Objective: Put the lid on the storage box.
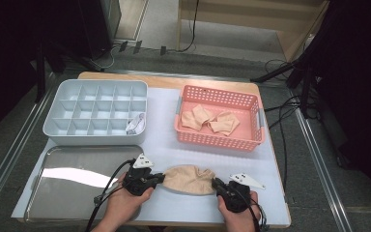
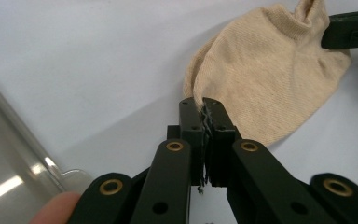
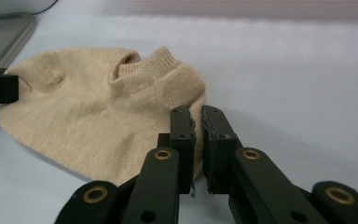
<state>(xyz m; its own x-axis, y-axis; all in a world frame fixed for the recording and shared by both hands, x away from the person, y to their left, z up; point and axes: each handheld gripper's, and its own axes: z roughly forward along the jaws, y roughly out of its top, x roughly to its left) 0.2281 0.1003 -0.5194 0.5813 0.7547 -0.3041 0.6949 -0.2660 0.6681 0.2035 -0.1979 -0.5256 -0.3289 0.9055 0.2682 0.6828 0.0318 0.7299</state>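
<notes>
With both grippers pinching opposite ends of the beige knitted ankle sock (image 1: pixel 189 179) on the white mat (image 1: pixel 222 157), left gripper (image 2: pixel 204 108) and right gripper (image 3: pixel 198 119) clamped, I judge folding comes next: I must carry one end over.

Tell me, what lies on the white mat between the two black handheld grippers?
In the high view, one beige knitted ankle sock lies flat between the left gripper and the right gripper; each pinches one end of it.
</notes>
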